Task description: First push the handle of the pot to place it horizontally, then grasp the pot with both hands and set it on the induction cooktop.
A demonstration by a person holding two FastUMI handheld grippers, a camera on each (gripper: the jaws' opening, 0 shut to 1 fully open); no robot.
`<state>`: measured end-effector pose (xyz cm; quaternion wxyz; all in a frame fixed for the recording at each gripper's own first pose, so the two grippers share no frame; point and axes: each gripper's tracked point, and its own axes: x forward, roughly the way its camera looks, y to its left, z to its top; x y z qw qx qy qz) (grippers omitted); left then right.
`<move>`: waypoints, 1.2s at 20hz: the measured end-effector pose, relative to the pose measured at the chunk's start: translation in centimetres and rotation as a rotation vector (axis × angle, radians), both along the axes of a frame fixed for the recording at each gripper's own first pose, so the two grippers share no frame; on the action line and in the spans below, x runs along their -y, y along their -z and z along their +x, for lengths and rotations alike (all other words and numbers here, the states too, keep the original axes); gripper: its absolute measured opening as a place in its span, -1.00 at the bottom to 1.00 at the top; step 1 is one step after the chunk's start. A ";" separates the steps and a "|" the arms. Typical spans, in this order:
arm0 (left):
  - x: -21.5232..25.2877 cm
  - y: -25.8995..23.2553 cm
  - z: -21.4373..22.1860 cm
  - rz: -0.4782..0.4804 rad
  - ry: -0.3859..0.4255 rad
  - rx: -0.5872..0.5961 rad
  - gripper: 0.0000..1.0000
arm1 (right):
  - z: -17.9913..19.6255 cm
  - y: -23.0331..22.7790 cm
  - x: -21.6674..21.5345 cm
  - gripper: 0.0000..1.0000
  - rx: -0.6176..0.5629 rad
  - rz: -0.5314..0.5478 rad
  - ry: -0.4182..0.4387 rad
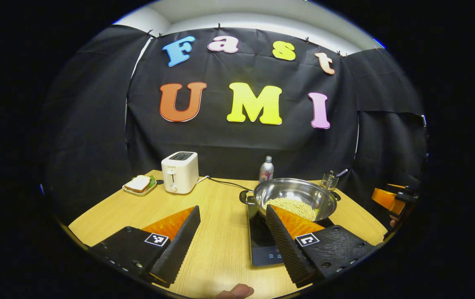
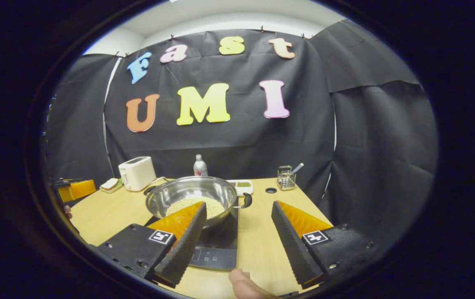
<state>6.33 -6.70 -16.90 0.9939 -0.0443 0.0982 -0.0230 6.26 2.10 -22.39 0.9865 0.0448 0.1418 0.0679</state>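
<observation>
Left gripper (image 1: 231, 232): my fingers are spread wide apart, holding nothing, bare table showing between them.
Right gripper (image 2: 237, 232): spread wide too, nothing between the fingers, pointed at the table just right of the cooktop.
Pot (image 1: 295, 199): steel, with pale grains heaped in the bottom, and it's sitting on the induction cooktop (image 1: 262, 245). In the right gripper view the pot (image 2: 192, 197) covers the back half of the cooktop (image 2: 216, 249).
Handles: one dark loop sticks out on the pot's left side (image 1: 246, 197), the other on its right side (image 2: 246, 201), so they lie across the table, level.
Cooktop edges: its front strip with the controls is uncovered; the pot's rim reaches out past the slab on both sides.
Left side: a wide stretch of open wood between my left gripper's fingers and on to the toaster (image 1: 179, 172) at the back, with a sandwich plate (image 1: 140, 185) just beside it near the table's left edge.
Right side: open wood from the cooktop to the table's right edge, where the black cloth hangs close.
Back row: bottle (image 2: 199, 166) behind the pot, a small tray (image 2: 242, 186) just behind its right handle, a wire holder (image 2: 286, 178) near the far right corner.
Table (image 1: 216, 253): front edge sits right under my fingers.
</observation>
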 end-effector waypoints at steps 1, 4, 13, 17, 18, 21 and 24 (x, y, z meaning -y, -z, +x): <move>0.3 -0.7 -1.0 -0.005 0.011 0.016 0.90 | -1.1 -0.6 0.3 0.96 0.015 -0.003 0.007; 0.0 -3.4 -3.5 0.000 0.015 0.059 0.90 | -4.0 -3.2 1.2 0.97 0.065 -0.023 0.023; -2.2 -12.7 -10.3 0.018 -0.045 0.204 0.89 | -10.4 -11.5 3.1 0.96 0.159 0.027 0.065; -1.8 -15.3 -12.5 0.028 -0.040 0.235 0.89 | -13.0 -14.8 3.8 0.96 0.196 0.048 0.079; -1.7 -15.9 -12.9 0.034 -0.037 0.247 0.89 | -13.6 -15.6 4.2 0.94 0.208 0.049 0.085; -1.5 -16.8 -14.1 0.059 -0.042 0.282 0.88 | -14.8 -17.8 5.1 0.98 0.257 0.020 0.104; -0.7 -17.1 -14.6 0.077 -0.032 0.301 0.88 | -15.6 -19.3 4.9 0.93 0.297 -0.010 0.102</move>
